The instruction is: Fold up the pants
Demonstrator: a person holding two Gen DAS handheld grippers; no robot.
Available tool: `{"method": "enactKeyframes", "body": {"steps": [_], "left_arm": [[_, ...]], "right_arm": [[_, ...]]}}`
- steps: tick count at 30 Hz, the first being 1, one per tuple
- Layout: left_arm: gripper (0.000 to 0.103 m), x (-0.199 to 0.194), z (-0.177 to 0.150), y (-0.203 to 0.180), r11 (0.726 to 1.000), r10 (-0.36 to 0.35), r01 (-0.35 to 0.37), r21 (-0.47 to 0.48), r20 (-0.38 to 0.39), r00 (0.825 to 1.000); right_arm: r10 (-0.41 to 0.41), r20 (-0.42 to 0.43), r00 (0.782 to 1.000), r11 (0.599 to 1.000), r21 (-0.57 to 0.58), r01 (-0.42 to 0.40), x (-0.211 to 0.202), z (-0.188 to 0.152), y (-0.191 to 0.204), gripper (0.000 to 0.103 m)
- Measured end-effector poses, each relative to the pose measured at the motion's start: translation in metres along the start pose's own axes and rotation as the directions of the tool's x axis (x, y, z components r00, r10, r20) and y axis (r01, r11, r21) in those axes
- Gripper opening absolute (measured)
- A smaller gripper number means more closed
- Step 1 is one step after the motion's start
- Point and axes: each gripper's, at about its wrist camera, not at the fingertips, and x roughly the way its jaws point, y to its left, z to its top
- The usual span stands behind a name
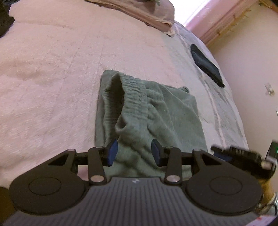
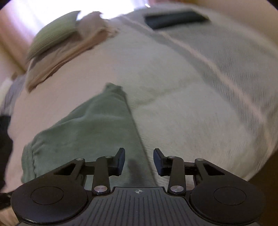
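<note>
The green pants (image 1: 165, 113) lie folded into a thick rectangle on the pale fuzzy blanket (image 1: 52, 87), their elastic waistband standing up in a loop at the far left. My left gripper (image 1: 134, 151) sits at the near edge of the pants. Cloth fills the gap between its blue pads, and creases run toward them, so it is shut on the pants. In the right wrist view the pants (image 2: 86, 130) stretch away to the left. My right gripper (image 2: 139, 161) hangs open over their right edge with nothing between its pads. It also shows blurred in the left wrist view (image 1: 224, 152).
A dark folded garment (image 1: 206, 66) (image 2: 175, 19) lies on the grey strip of the bed near its far edge. A beige folded pile (image 1: 147, 13) (image 2: 69, 52) with a green cushion (image 2: 53, 31) sits at the back. A wall (image 1: 252, 69) runs along the right side.
</note>
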Motion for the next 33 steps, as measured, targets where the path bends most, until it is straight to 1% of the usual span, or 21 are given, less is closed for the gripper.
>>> {"method": "enactKeyframes", "body": {"steps": [2,4,6,8,10,12,14,15,16,17,18,19,20,21,22,25,26,28,29,31,33], "left_arm": [[0.036,0.008,0.003,0.003,0.997,-0.004,0.005,-0.072,0.007,1.000],[0.028,0.014,0.003,0.014,0.987,0.002,0.002,-0.160,0.026,1.000],[0.025,0.015,-0.001,0.024,0.974,-0.010,0.020,-0.225,0.043,0.999],[0.024,0.013,-0.006,0.027,0.968,-0.013,0.028,-0.250,0.061,0.998],[0.022,0.013,-0.008,0.020,0.977,0.030,-0.015,-0.214,0.068,0.997],[0.023,0.019,-0.008,0.013,0.984,0.086,-0.074,-0.162,0.067,0.994],[0.025,0.021,-0.008,0.011,0.976,0.147,-0.140,-0.166,0.026,0.989],[0.025,0.019,-0.006,0.008,0.973,0.156,-0.151,-0.175,0.016,0.988],[0.025,0.014,-0.002,-0.001,0.974,0.173,-0.169,-0.151,0.010,0.985],[0.025,0.007,0.002,-0.013,0.973,0.212,-0.211,-0.092,0.005,0.977],[0.023,0.002,0.005,-0.027,0.962,0.274,-0.274,-0.026,0.007,0.962],[0.022,-0.003,0.009,-0.041,0.938,0.343,-0.343,0.049,0.018,0.939],[0.022,-0.007,0.013,-0.050,0.915,0.390,-0.390,0.102,0.029,0.921],[0.022,-0.012,0.017,-0.058,0.899,0.416,-0.419,0.126,0.050,0.908],[0.019,-0.018,0.023,-0.064,0.900,0.410,-0.417,0.126,0.080,0.909],[0.018,-0.013,0.040,-0.082,0.927,0.328,-0.345,0.148,0.128,0.936],[0.017,-0.001,0.045,-0.088,0.927,0.310,-0.331,0.173,0.138,0.941],[0.014,0.027,0.051,-0.094,0.920,0.300,-0.327,0.218,0.148,0.942],[0.014,0.041,0.052,-0.092,0.913,0.305,-0.336,0.232,0.158,0.939],[0.013,0.074,0.052,-0.085,0.881,0.368,-0.395,0.260,0.148,0.918],[0.016,0.096,0.045,-0.073,0.856,0.402,-0.431,0.285,0.158,0.902]], "right_arm": [[0.033,-0.047,0.998,0.999,0.044,-0.031,0.005,-0.002,-0.015,0.034],[0.073,-0.072,0.995,0.996,0.051,-0.070,0.011,-0.004,-0.019,0.033],[0.103,-0.085,0.991,0.994,0.037,-0.100,0.016,-0.009,-0.015,0.033],[0.116,-0.097,0.988,0.993,-0.009,-0.118,0.020,-0.011,-0.011,0.033],[0.124,-0.105,0.987,0.989,-0.065,-0.132,0.027,-0.011,-0.006,0.033],[0.118,-0.122,0.986,0.979,-0.154,-0.136,0.038,-0.014,0.001,0.033],[0.089,-0.146,0.985,0.960,-0.251,-0.124,0.043,-0.016,0.009,0.035],[0.070,-0.163,0.984,0.948,-0.297,-0.117,0.046,-0.013,0.014,0.035],[0.053,-0.177,0.983,0.938,-0.328,-0.110,0.046,-0.008,0.018,0.035],[0.038,-0.166,0.985,0.932,-0.351,-0.095,0.039,-0.001,0.023,0.034],[0.037,-0.133,0.990,0.924,-0.373,-0.084,0.035,0.006,0.026,0.034],[0.049,-0.095,0.994,0.913,-0.400,-0.083,0.027,0.014,0.029,0.034],[0.060,-0.065,0.996,0.903,-0.421,-0.082,0.022,0.022,0.032,0.034],[0.074,-0.039,0.996,0.895,-0.439,-0.084,0.018,0.030,0.035,0.034],[0.090,-0.017,0.996,0.886,-0.454,-0.088,0.014,0.038,0.037,0.034],[0.118,0.004,0.993,0.859,-0.502,-0.100,0.021,0.054,0.047,0.033],[0.128,0.004,0.992,0.851,-0.514,-0.107,0.026,0.057,0.051,0.031],[0.143,-0.004,0.990,0.839,-0.530,-0.123,0.039,0.058,0.061,0.026],[0.152,-0.004,0.988,0.830,-0.542,-0.130,0.047,0.057,0.067,0.025],[0.150,0.013,0.989,0.813,-0.571,-0.115,0.062,0.054,0.077,0.024],[0.113,0.055,0.992,0.790,-0.611,-0.056,0.093,0.049,0.082,0.024]]}}
